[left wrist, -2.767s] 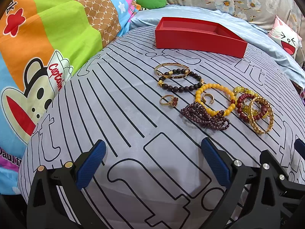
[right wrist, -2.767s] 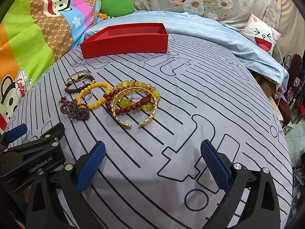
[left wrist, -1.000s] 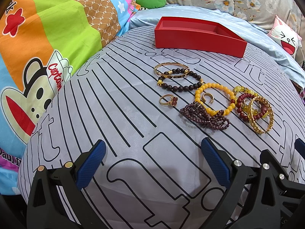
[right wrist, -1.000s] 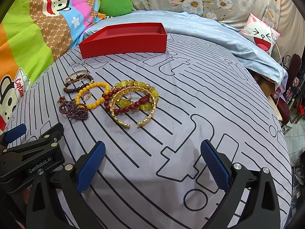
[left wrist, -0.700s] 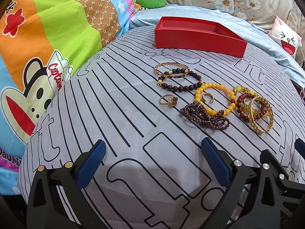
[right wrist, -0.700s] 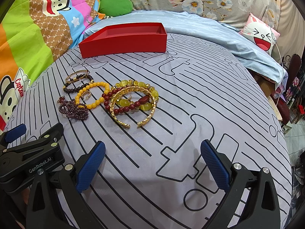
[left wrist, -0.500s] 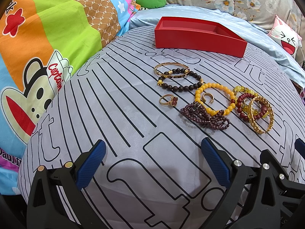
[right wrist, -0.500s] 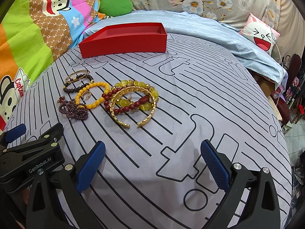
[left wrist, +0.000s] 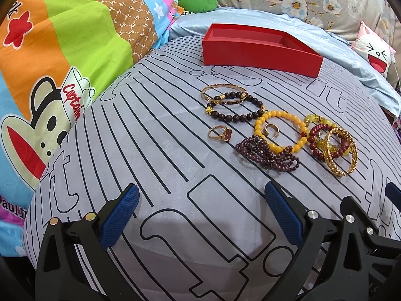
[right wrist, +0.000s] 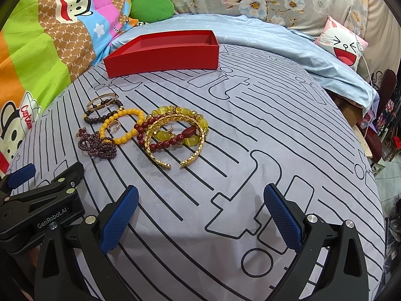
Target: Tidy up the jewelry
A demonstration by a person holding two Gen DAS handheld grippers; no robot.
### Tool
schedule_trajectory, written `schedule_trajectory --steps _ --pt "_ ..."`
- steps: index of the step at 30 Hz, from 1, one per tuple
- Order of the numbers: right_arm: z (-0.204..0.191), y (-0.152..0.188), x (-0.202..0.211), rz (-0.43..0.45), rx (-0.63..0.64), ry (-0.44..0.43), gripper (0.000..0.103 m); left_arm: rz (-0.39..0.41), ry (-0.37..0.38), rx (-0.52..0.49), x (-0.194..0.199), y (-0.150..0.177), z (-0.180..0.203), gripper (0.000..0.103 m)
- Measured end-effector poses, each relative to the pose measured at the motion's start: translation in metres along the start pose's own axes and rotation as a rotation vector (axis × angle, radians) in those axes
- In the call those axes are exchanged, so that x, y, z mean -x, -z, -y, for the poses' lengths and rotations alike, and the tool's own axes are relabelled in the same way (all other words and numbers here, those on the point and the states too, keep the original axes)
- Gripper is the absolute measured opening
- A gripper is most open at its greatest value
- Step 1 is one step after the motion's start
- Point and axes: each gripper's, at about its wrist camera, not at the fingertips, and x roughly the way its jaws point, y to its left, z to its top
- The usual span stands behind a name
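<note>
Hovering low over grey striped sheet (left wrist: 150, 155), nearest camera: left gripper (left wrist: 200, 213) and right gripper (right wrist: 198, 213), both spread wide, gripping nothing. Lying just past them, well short of red box (left wrist: 258, 50): purple bead strand (left wrist: 268, 155) and gold cuff (right wrist: 173, 145), cuff sitting over dark red bead bracelet (right wrist: 160, 145) and yellow-green stone bracelet (right wrist: 185, 111). Resting slightly closer to red box: gold ring (left wrist: 220, 134), orange bead bracelet (left wrist: 280, 130) ringing small gold hoop (left wrist: 270, 129). Sitting nearest red box: dark bead bracelet (left wrist: 235, 118) overlapping thin gold bangle (left wrist: 223, 94). Standing open at far end, nothing visible inside. Showing beyond it: green cushion (right wrist: 151, 7), cartoon pillow (right wrist: 345, 47).
</note>
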Motion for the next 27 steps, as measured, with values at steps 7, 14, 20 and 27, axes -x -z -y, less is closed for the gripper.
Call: schedule_trajectory --steps 7,14,20,27 --pt "-0.001 -0.002 0.002 -0.001 0.003 -0.018 0.096 0.006 0.016 0.031 0.003 -0.004 -0.014 0.096" --pt "-0.006 -0.015 -0.004 0.001 0.018 -0.036 0.096 -0.004 0.039 0.018 0.001 -0.007 -0.024 0.096" --pt "-0.011 -0.028 -0.015 -0.008 0.029 -0.050 0.089 -0.005 0.051 0.012 0.000 -0.009 -0.024 0.096" --pt "-0.017 -0.037 -0.028 -0.028 0.035 -0.055 0.072 0.002 0.050 -0.003 0.000 -0.012 -0.022 0.096"
